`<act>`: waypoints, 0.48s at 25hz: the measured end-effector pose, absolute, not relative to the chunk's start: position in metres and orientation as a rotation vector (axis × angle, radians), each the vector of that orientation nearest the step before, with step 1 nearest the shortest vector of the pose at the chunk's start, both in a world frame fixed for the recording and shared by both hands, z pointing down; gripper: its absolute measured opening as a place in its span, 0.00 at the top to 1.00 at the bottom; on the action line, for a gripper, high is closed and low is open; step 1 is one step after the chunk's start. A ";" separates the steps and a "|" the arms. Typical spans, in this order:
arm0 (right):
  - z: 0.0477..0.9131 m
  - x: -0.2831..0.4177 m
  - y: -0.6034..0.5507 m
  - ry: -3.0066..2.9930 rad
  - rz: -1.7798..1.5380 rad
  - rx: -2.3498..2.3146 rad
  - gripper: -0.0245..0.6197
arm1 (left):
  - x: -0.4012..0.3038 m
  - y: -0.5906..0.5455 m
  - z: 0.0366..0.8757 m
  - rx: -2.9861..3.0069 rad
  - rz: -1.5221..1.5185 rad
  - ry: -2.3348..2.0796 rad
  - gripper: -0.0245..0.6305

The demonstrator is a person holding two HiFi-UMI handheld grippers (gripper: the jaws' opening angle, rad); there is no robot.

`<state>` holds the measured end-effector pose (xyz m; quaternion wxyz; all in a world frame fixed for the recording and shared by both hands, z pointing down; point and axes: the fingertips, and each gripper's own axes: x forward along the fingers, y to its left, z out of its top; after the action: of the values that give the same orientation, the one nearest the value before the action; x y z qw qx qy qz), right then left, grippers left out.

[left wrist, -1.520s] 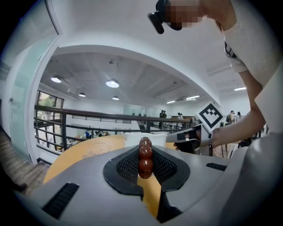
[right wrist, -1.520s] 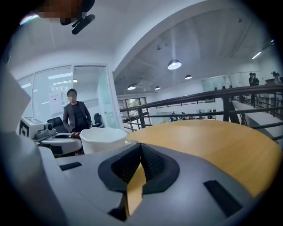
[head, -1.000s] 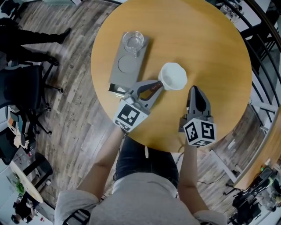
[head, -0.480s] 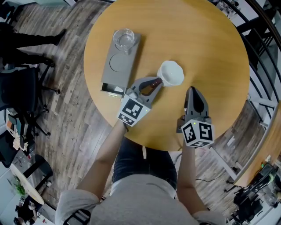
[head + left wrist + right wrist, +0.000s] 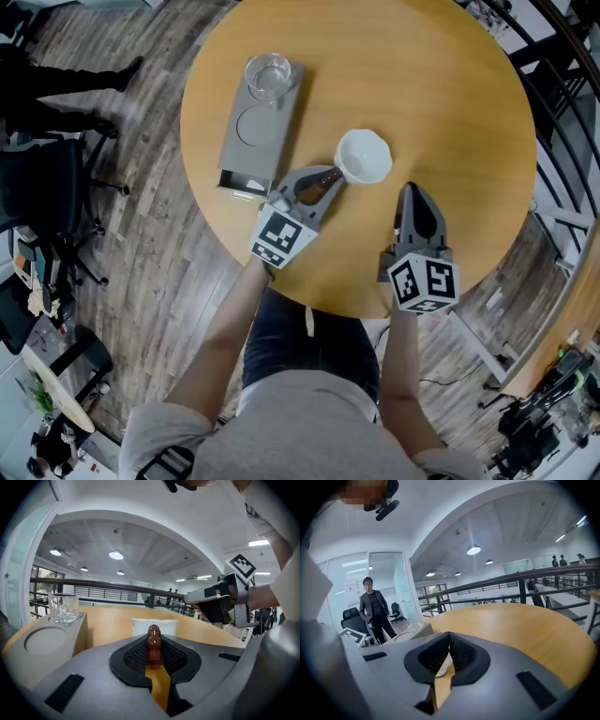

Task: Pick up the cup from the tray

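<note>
Gripping the white cup (image 5: 364,156) by its brown handle (image 5: 153,636) with the left gripper (image 5: 333,178), lowered a little, off the tray (image 5: 246,159) (glass (image 5: 268,75) sitting there). Seems picked up. Nothing in the closed right gripper (image 5: 412,192).

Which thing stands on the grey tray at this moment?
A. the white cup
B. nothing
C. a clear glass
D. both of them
C: only the clear glass stands on the tray; the white cup is off it, over the table, its brown handle in the left gripper.
</note>
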<state>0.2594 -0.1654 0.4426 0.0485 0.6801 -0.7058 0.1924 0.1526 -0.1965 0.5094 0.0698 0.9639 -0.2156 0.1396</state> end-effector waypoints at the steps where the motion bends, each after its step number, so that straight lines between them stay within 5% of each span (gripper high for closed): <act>1: 0.443 0.258 -0.165 -2.153 0.587 2.070 0.95 | 0.152 -0.195 0.510 2.910 0.429 -0.651 0.89; 12: 0.446 0.249 -0.167 -2.164 0.596 2.052 0.95 | 0.137 -0.181 0.538 2.934 0.639 -0.667 0.90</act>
<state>0.2492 -0.1670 0.4460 0.0502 0.6740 -0.7106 0.1959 0.1366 -0.1811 0.5379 0.0328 0.9533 -0.2167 0.2078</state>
